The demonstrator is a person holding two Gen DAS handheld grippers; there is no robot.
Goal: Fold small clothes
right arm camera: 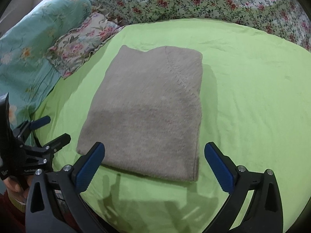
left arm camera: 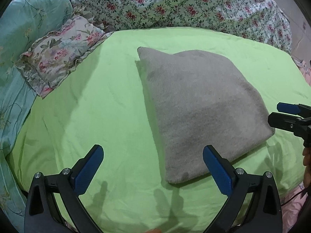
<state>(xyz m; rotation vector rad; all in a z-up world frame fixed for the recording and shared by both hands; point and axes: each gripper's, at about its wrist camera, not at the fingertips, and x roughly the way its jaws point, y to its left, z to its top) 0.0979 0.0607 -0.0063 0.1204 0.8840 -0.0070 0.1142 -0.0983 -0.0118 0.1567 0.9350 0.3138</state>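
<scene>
Lying folded on the green sheet (left arm camera: 101, 101), a grey garment (left arm camera: 202, 104) sits between two hand-held grippers

The left gripper (left arm camera: 153, 165) hangs with its jaws spread wide and empty over the sheet's near edge, beside the garment's near left corner; the right gripper (right arm camera: 154, 161) is likewise wide open, holding nothing, above the garment's near edge. Floral bedding (left arm camera: 175, 5) is heaped along the far edge

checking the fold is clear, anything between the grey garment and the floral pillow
Nothing: only bare green sheet lies between the grey garment and the floral pillow. Both wrist views show it.
</scene>
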